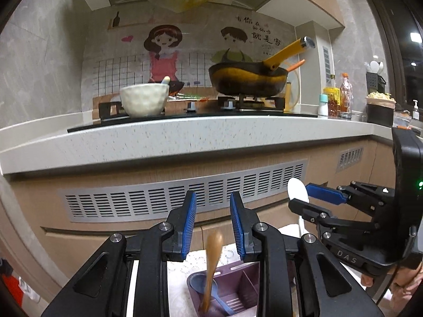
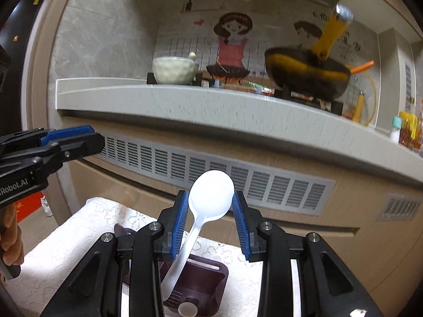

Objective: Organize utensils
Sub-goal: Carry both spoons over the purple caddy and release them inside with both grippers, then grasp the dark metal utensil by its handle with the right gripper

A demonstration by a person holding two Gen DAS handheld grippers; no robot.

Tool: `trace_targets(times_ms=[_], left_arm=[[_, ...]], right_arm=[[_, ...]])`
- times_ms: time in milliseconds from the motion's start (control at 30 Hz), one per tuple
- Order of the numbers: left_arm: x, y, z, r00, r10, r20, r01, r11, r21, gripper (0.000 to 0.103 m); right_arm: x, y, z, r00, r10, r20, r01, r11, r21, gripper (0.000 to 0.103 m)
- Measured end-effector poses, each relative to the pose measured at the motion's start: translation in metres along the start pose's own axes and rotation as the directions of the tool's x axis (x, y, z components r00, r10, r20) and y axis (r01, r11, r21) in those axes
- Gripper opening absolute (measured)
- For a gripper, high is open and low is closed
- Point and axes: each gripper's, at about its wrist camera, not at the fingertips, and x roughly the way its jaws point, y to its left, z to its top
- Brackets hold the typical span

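The right gripper [image 2: 210, 220] held a white plastic spoon [image 2: 210, 198] by its bowl, pinched between the 2 blue-padded fingers, with the handle hanging down into a purple plastic utensil caddy [image 2: 211, 277]. The caddy stood on a low table covered by a white lace cloth [image 2: 79, 237], below the speckled pale worktop [image 1: 185, 137] that carried a white bowl [image 1: 144, 100] and a black and yellow pan [image 1: 246, 79].

The left gripper [image 1: 213, 222] was open and held nothing; directly beneath its spread fingers a brown wooden spoon [image 1: 211, 261], blurred, stood tilted in the caddy beside a blue plastic spoon [image 1: 208, 290]. Whether the wooden spoon was falling or already at rest I could not tell.

To my eye the step in hand was dropping the white spoon into its compartment. Doing it well would mean lowering the right gripper until the handle tip sat well inside the divider walls, keeping the spoon near upright, then opening the fingers gently so the bowl slid down rather than tipping over the caddy rim. The left gripper would do best staying clear of the right one.
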Motion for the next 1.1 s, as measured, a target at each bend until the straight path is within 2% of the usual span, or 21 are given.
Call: trace_targets(times_ms=[267, 367, 500, 633, 667, 733, 800, 967, 1100], left_arm=[[0.021, 0.005, -0.031, 0.997, -0.018, -0.071, 0.015, 0.999, -0.044, 0.027], [0.025, 0.005, -0.057, 0.991, -0.02, -0.134, 0.012, 0.998, -0.058, 0.027], [0.026, 0.005, -0.096, 0.973, -0.016, -0.228, -0.001, 0.997, -0.074, 0.028], [0.028, 0.007, -0.129, 0.945, -0.021, -0.328, -0.019, 0.993, -0.119, 0.03], [0.028, 0.008, -0.135, 0.938, -0.023, -0.345, -0.023, 0.991, -0.129, 0.032], [0.021, 0.008, -0.144, 0.943, 0.014, -0.333, -0.057, 0.991, -0.122, 0.045], [0.013, 0.011, -0.147, 0.942, 0.015, -0.334, -0.066, 0.988, -0.143, 0.049], [-0.014, 0.012, -0.145, 0.95, 0.039, -0.311, -0.089, 0.985, -0.147, 0.058], [-0.037, 0.014, -0.139, 0.951, 0.063, -0.302, -0.115, 0.981, -0.157, 0.07]], right_arm=[[0.038, -0.002, -0.032, 0.997, -0.054, -0.049, 0.055, 0.998, 0.011, 0.032], [0.05, 0.0, -0.045, 0.994, -0.068, -0.08, 0.069, 0.998, 0.006, 0.032], [0.056, 0.003, -0.061, 0.99, -0.051, -0.132, 0.052, 0.999, 0.004, 0.032], [0.054, 0.008, -0.075, 0.984, -0.014, -0.179, 0.016, 1.0, 0.012, 0.032], [0.054, 0.009, -0.078, 0.982, -0.011, -0.19, 0.014, 1.0, 0.013, 0.033], [0.053, 0.008, -0.084, 0.977, -0.01, -0.214, 0.016, 1.0, 0.027, 0.037], [0.048, 0.007, -0.087, 0.976, -0.005, -0.219, 0.015, 0.999, 0.047, 0.047], [0.016, 0.008, -0.081, 0.984, -0.014, -0.177, 0.024, 0.998, 0.056, 0.056], [-0.023, 0.015, -0.078, 0.987, 0.021, -0.157, -0.015, 0.999, 0.038, 0.065]])
